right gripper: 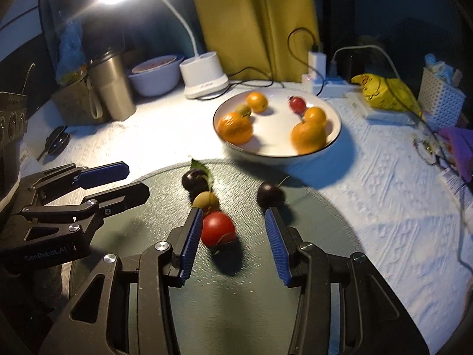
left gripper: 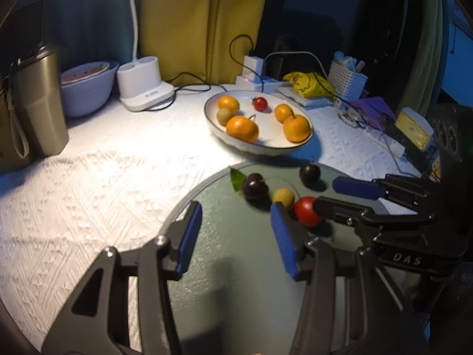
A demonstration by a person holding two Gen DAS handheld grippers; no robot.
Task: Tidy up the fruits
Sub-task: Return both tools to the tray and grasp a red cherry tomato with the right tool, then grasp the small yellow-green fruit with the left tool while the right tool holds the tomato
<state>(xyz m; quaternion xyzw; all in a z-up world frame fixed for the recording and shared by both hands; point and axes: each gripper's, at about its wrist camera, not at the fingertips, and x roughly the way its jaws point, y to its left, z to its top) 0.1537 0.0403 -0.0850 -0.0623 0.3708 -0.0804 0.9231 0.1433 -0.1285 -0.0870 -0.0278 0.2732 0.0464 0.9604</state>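
A round frosted glass plate (left gripper: 224, 290) (right gripper: 310, 230) carries two dark plums (left gripper: 255, 186) (left gripper: 309, 174), a small yellow-green fruit (left gripper: 283, 196) and a red tomato (left gripper: 306, 210). Behind it, a white bowl (left gripper: 266, 145) (right gripper: 334, 115) holds several oranges, a greenish fruit and a small red tomato. My left gripper (left gripper: 236, 230) (right gripper: 137, 182) hangs open over the plate with nothing between its fingers. My right gripper (right gripper: 233, 236) (left gripper: 328, 196) is open too. The red tomato (right gripper: 217, 228) lies between its fingers, close to the left pad (right gripper: 190, 242), and the right pad is apart from it.
A lamp base (left gripper: 145, 85), a metal tumbler (left gripper: 38, 100) and a lilac bowl (left gripper: 88, 88) stand at the back left. A power strip with cables (left gripper: 254, 77), a yellow bag (left gripper: 310, 84), a white basket (left gripper: 347, 78) and clutter crowd the back right.
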